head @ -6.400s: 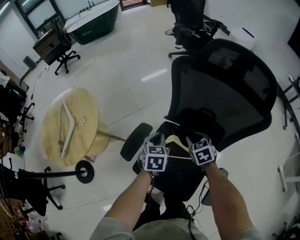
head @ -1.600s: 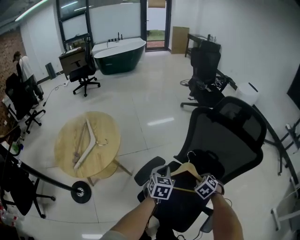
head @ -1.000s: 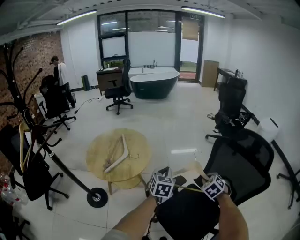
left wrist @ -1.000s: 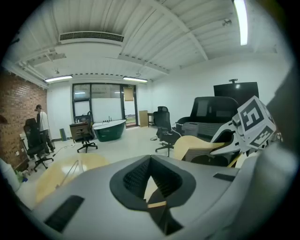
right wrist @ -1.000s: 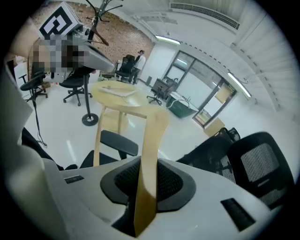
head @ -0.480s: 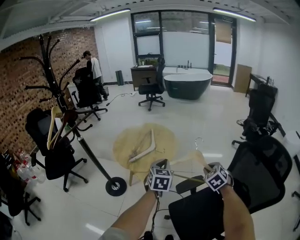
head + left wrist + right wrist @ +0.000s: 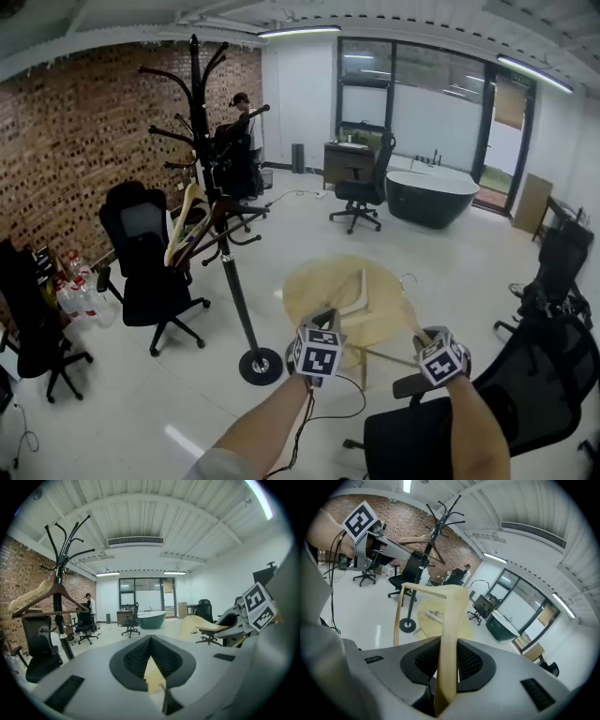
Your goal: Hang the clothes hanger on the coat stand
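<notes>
I hold a pale wooden clothes hanger (image 7: 384, 355) between both grippers, low in the head view. My left gripper (image 7: 322, 321) is shut on one end, and the wood (image 7: 152, 674) shows between its pads. On the other arm (image 7: 449, 634) my right gripper (image 7: 427, 335) is shut. The hanger's wire hook (image 7: 408, 279) points up over the round table. The black coat stand (image 7: 228, 262) rises to the left of the grippers, apart from them, with its round base (image 7: 260, 366) on the floor. It carries other hangers (image 7: 186, 217).
A round wooden table (image 7: 319, 281) with a white hanger (image 7: 356, 292) on it stands just beyond the grippers. Black office chairs (image 7: 150, 272) flank the stand, and another (image 7: 506, 412) is at lower right. A person (image 7: 246, 141) stands far back. A dark bathtub (image 7: 431, 195) sits by the windows.
The view has swung left, so the coat stand is now close to centre. Both grippers have carried the hanger up and away from the black chair, toward the stand.
</notes>
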Action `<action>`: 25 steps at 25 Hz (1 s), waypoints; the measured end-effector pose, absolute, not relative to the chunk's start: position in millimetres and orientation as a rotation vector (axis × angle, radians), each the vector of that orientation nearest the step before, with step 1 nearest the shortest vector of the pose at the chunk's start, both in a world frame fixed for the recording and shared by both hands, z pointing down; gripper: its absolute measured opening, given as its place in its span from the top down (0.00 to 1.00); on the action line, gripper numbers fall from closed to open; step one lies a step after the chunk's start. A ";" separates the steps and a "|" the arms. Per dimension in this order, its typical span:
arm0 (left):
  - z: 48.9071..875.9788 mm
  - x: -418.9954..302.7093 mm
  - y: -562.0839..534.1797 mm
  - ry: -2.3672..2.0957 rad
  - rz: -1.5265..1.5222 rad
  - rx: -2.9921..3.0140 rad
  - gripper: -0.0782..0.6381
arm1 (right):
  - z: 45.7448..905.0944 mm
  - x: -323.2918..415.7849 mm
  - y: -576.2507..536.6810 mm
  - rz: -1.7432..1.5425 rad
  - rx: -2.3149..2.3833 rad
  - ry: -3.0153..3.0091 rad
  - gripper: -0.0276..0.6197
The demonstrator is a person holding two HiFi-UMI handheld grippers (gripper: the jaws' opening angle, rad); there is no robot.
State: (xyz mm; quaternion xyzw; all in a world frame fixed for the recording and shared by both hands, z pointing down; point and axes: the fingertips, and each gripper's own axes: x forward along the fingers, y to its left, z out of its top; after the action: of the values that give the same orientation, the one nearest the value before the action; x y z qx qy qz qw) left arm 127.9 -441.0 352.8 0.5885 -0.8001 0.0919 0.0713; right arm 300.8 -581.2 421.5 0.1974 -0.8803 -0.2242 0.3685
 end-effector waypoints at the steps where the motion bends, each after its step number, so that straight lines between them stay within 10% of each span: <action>1: 350.9 98.0 -402.4 -2.422 0.274 1.750 0.87 | 421.5 268.9 -544.5 -0.604 0.485 -2.254 0.86; 9: 338.4 -85.1 -200.4 -2.519 0.229 1.568 0.87 | 389.0 67.8 -364.2 -0.722 0.350 -2.316 0.86; 25: 273.4 -161.9 -115.3 -2.698 0.173 1.395 0.87 | 307.0 -44.8 -289.9 -0.934 0.132 -2.472 0.86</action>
State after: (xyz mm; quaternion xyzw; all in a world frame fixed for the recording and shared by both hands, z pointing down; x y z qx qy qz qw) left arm -161.9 -115.3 273.4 0.4578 -0.8858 0.0568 0.0496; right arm -44.8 -289.9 307.0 0.0485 -0.9058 -0.3423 0.2452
